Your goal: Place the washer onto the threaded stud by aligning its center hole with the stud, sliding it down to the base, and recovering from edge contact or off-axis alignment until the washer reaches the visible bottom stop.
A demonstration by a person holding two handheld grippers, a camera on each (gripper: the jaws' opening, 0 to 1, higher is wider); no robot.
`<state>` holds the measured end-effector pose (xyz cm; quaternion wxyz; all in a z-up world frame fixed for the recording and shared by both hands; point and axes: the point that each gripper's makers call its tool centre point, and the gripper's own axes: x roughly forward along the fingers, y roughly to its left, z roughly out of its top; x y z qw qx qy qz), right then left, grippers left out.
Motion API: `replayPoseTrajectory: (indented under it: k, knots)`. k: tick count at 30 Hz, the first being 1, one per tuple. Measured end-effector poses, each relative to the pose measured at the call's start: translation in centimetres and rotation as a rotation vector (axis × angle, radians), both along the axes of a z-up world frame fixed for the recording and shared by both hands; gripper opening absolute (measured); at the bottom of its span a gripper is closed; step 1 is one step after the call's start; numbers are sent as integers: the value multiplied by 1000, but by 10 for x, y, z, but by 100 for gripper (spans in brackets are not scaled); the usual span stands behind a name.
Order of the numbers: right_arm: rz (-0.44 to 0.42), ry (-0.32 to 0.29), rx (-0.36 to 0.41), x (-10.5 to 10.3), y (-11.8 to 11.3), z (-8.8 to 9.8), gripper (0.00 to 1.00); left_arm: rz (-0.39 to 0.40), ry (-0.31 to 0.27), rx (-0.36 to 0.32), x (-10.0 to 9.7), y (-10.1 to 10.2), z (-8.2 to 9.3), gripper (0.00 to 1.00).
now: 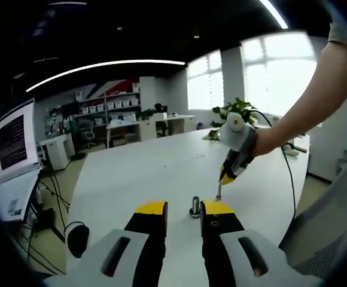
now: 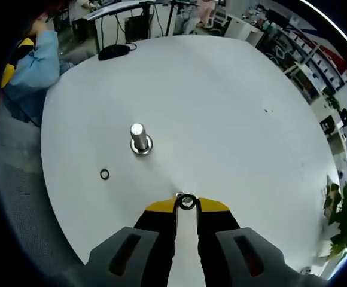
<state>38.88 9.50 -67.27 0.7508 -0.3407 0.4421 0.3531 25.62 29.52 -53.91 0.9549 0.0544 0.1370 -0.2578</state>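
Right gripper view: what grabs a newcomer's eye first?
The threaded stud standing upright on the white table, left of centre. Next, the washer pinched at the tips of the right gripper. A second small ring lies loose on the table, left of the stud.

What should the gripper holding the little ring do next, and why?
Probably carry the washer over the top of the stud and line up its hole. The right hand-held gripper is pinching the washer off to one side of the upright stud, with bare table between them.
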Motion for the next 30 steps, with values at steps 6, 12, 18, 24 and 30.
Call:
replayPoseTrajectory:
  k: [6, 12, 18, 24, 30]
  knots:
    - [16, 2, -10, 2, -3, -2, 14, 3, 5, 6, 0, 1, -2, 20]
    - [18, 16, 2, 2, -7, -5, 14, 4, 7, 10, 0, 1, -3, 20]
    - [43, 23, -3, 0, -6, -7, 14, 5, 7, 13, 1, 1, -3, 20]
    - [54, 22, 7, 1, -2, -7, 14, 3, 7, 18, 0, 0, -4, 20]
    - [57, 34, 1, 0, 0, -10, 14, 3, 10, 19, 0, 0, -4, 20]
